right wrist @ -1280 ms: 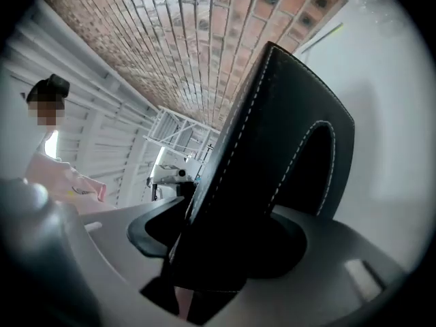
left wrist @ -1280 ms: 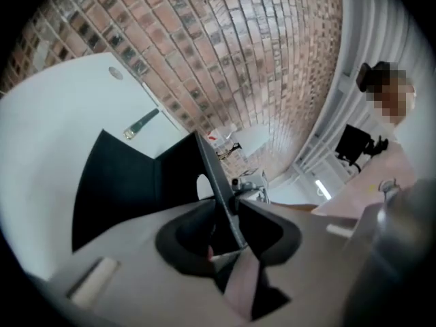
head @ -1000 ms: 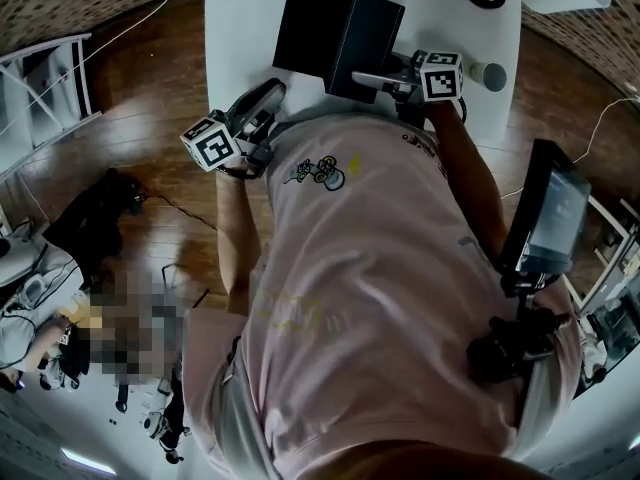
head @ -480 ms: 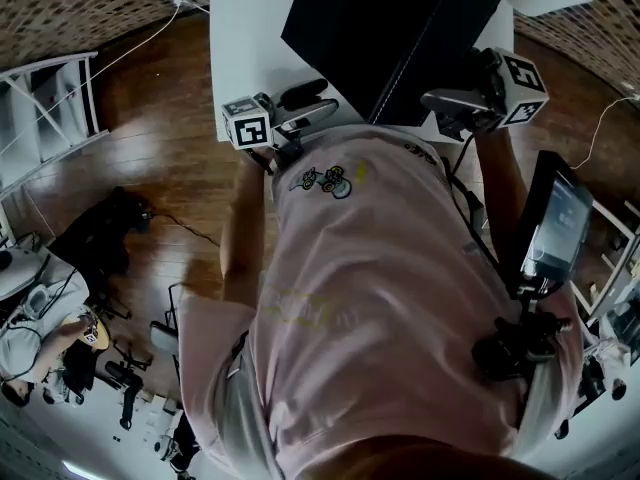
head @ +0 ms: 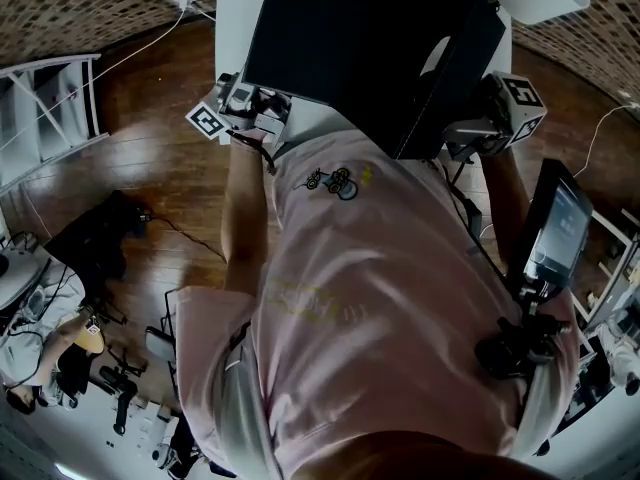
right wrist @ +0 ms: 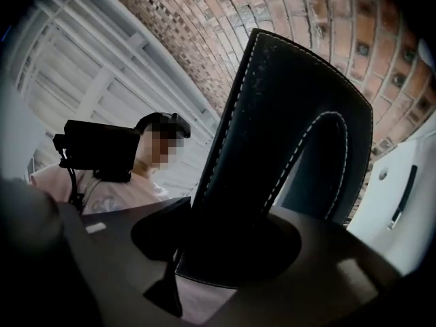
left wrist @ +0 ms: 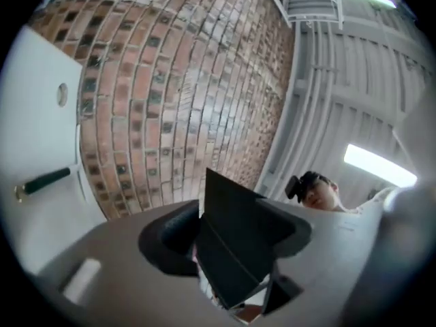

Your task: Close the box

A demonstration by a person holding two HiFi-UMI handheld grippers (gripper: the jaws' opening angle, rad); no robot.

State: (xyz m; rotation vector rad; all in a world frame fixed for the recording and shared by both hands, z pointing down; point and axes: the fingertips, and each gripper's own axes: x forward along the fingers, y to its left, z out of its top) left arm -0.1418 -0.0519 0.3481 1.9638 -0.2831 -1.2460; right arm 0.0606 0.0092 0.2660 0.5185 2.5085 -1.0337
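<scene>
A large black box with white stitching is lifted off the white table, close under the head camera. My right gripper is at its right side. In the right gripper view the stitched wall stands between the jaws, which are closing on it. My left gripper is at the box's lower left corner. A thin black flap lies between its jaws. They are closing and stand wider than the flap.
A dark screen on a stand is close to my right elbow. A white shelf frame stands on the wooden floor at the left. A brick wall lies beyond the table.
The box has risen from the table toward the head camera and now fills the top of the view. The left gripper moved up to its lower left corner; the right gripper swung right with it.
</scene>
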